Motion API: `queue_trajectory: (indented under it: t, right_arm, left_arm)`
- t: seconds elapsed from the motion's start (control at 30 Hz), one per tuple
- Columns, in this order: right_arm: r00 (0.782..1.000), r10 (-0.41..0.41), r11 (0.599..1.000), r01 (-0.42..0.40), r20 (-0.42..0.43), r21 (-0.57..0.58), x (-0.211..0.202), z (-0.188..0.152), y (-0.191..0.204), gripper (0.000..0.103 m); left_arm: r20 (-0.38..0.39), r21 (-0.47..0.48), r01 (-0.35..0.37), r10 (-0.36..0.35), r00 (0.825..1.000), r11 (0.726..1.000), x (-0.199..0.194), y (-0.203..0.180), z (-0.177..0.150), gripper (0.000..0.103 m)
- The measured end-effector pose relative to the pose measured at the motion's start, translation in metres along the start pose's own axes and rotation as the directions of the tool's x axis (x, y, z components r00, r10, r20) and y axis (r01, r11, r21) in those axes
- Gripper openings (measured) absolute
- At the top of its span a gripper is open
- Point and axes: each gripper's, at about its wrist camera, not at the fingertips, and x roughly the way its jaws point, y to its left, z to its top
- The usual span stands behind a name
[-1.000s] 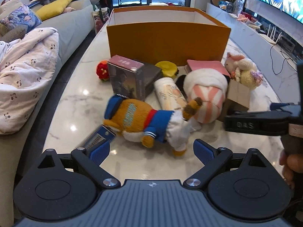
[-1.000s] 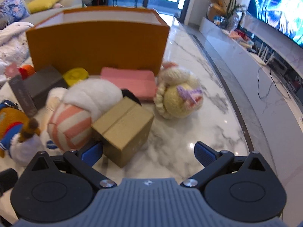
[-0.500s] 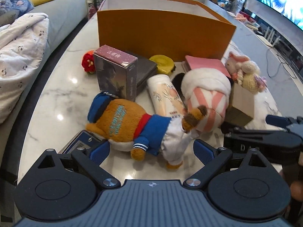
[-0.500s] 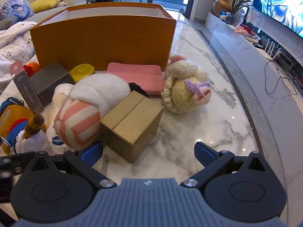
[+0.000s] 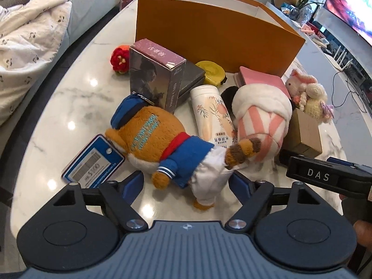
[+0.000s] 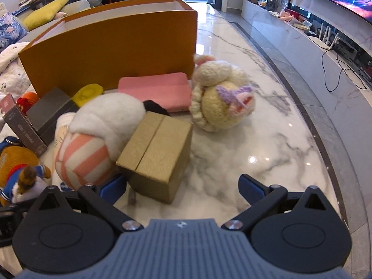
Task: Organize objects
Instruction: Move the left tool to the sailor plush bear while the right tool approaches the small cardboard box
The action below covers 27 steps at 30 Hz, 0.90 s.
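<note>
Left wrist view: the left gripper (image 5: 186, 183) hangs with jaws wide around the legs of the sailor plush (image 5: 167, 144), lying on the worktop (image 5: 69, 107) near its front edge. Right gripper (image 6: 182, 186), jaws wide too, flanks the cardboard box (image 6: 155, 153), bare marble to its right. Farthest back stands the orange box (image 6: 111, 53), contents hidden.
</note>
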Motion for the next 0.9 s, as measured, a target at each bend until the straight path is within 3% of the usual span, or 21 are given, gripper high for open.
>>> queue_trajectory:
  t: [0.17, 0.33, 0.5, 0.63, 0.8, 0.9]
  right_arm:
    - [0.995, 0.098, 0.995, -0.098, 0.015, -0.006, -0.016, -0.004, 0.0, 0.102]
    - [0.998, 0.06, 0.996, -0.059, 0.012, -0.068, -0.017, -0.009, 0.013, 0.102]
    - [0.998, 0.062, 0.995, -0.061, 0.01, -0.073, -0.018, -0.008, 0.012, 0.102]
    - [0.998, 0.058, 0.996, -0.057, 0.015, -0.069, -0.019, -0.008, 0.01, 0.102]
    - [0.998, 0.065, 0.996, -0.065, 0.009, -0.061, -0.019, -0.008, 0.007, 0.102]
    - [0.997, 0.071, 0.996, -0.071, 0.009, -0.06, -0.021, -0.007, 0.006, 0.102]
  left_arm:
    - [0.027, -0.052, 0.02, -0.019, 0.999, 0.998, -0.008, 0.004, 0.005, 0.094]
    - [0.036, -0.204, 0.053, -0.047, 0.998, 0.978, -0.003, 0.013, 0.014, 0.095]
    - [0.014, -0.253, 0.026, -0.023, 1.0, 0.967, 0.005, 0.007, 0.017, 0.095]
    - [0.007, -0.207, -0.029, 0.031, 0.999, 0.978, 0.005, -0.003, 0.02, 0.096]
    - [-0.094, -0.09, -0.147, 0.138, 0.986, 0.985, 0.027, -0.007, 0.018, 0.096]
    - [-0.093, 0.047, -0.18, 0.184, 0.979, 0.982, 0.027, -0.013, 0.012, 0.096]
